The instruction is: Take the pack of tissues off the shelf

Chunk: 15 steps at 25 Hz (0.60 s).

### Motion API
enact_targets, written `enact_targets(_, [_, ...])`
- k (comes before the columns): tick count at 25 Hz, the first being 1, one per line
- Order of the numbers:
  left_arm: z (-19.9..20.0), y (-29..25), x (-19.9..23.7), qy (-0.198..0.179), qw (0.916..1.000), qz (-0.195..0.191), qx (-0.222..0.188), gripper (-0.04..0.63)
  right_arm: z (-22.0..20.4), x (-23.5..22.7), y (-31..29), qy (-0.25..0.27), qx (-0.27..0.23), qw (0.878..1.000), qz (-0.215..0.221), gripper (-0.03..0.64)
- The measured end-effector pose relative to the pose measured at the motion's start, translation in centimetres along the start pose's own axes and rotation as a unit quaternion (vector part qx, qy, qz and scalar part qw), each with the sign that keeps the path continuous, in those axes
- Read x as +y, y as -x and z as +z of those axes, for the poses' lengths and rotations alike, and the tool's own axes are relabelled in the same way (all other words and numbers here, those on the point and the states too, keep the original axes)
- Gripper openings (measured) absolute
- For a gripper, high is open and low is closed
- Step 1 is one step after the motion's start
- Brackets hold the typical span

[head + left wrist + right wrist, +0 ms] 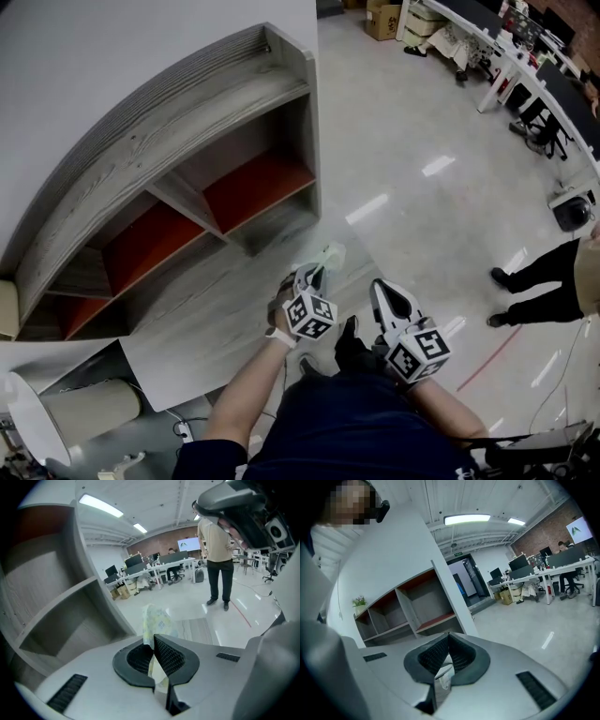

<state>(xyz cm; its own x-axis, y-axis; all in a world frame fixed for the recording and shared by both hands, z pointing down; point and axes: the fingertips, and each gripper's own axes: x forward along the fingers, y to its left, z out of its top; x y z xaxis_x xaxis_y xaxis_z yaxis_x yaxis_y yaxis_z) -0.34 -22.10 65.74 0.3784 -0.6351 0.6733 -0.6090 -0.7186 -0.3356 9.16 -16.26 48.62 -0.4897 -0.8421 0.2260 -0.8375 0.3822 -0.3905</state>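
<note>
My left gripper (313, 274) is shut on the pack of tissues (329, 254), a small pale pack with a light pattern. It hangs in the air in front of the lowest board of the grey wooden shelf (187, 122), clear of the compartments. In the left gripper view the tissue pack (157, 619) sticks up from between the closed jaws of the left gripper (153, 641), with the shelf (61, 606) at the left. My right gripper (379, 285) is beside it to the right, shut with nothing in it. In the right gripper view the right gripper (449, 635) faces the shelf (408, 606).
The shelf compartments with red back panels (253, 187) hold nothing. A person in black trousers (539, 281) stands on the glossy floor at the right. Desks and chairs (534, 75) line the far right. A small plant (359, 603) sits on the shelf top.
</note>
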Motion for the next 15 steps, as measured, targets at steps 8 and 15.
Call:
enact_targets(8, [-2.5, -4.0, -2.3, -0.022, 0.9993, -0.006, 0.029, 0.018, -0.7, -1.1, 0.4, -0.003, 0.012, 1.0, -0.014, 0.011])
enact_targets(15, [-4.2, -5.9, -3.7, -0.028, 0.9988, -0.021, 0.035, 0.018, -1.1, -1.9, 0.6, -0.003, 0.02, 1.0, -0.022, 0.011])
